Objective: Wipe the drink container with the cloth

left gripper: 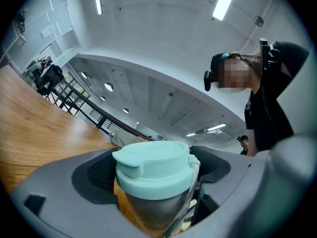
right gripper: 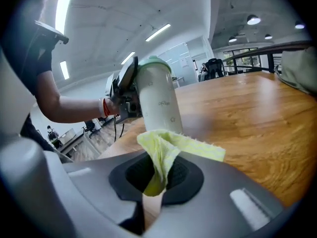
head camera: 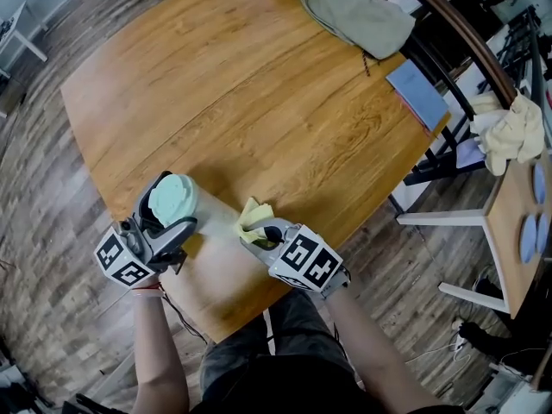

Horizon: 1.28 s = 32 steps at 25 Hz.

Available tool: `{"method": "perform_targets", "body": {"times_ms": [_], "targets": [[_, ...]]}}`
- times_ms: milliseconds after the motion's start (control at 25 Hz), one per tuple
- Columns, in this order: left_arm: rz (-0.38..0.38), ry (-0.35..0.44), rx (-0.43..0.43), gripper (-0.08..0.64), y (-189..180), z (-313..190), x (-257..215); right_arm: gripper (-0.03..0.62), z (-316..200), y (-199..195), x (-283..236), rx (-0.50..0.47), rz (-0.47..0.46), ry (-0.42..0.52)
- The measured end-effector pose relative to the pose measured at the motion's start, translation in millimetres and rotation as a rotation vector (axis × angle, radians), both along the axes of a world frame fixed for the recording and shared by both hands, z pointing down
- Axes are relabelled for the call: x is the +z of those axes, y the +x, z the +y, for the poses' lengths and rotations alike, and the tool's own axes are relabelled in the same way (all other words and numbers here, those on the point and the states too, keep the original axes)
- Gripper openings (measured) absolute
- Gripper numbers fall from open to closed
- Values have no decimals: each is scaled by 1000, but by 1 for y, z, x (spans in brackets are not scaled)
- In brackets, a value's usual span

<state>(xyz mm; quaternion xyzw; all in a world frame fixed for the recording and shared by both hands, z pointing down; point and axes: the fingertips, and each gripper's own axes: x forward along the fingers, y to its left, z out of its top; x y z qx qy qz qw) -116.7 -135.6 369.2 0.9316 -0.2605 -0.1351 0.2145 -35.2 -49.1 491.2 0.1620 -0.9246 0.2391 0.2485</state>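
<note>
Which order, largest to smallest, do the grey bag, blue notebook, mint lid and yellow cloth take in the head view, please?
1. grey bag
2. blue notebook
3. mint lid, nearer the camera
4. yellow cloth, partly hidden by the right gripper

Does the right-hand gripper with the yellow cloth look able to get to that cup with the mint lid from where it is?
Probably yes. The right gripper, shut on the cloth, faces the cup held by the left gripper, with only bare table between them and nothing blocking.
</note>
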Motion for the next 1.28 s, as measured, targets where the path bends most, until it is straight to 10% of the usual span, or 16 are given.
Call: {"method": "perform_targets", "body": {"times_ms": [520, 1280], "targets": [[-2, 62, 127, 465, 6, 10, -4, 25, -40, -35, -122, -228, -213, 255], [-32, 69, 186, 465, 1, 14, 2, 25, -49, -27, -79, -183, -410, -73]]}}
